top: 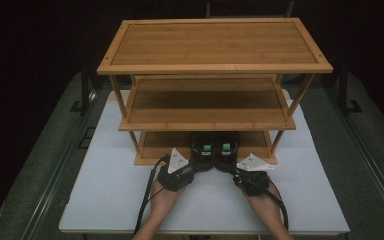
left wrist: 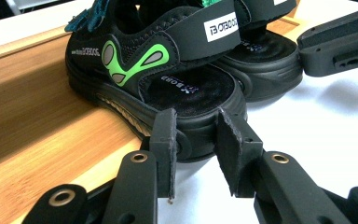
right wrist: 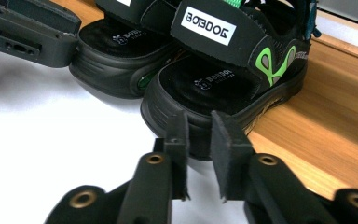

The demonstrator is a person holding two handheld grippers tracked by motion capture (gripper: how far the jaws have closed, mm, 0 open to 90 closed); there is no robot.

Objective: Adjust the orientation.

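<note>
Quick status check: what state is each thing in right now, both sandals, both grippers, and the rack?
Left sandal: upright, on bottom shelf edge, heel overhanging.
Right sandal: upright, beside the left one, heel overhanging.
Left gripper: open, jaws either side of the left sandal's heel.
Right gripper: open, jaws at the right sandal's heel.
Rack: upright, upper two shelves bare.

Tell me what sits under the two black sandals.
The sandals rest on the rack's bottom shelf, their heels overhanging its front edge above the white table. The wood directly beneath their soles is covered.
</note>
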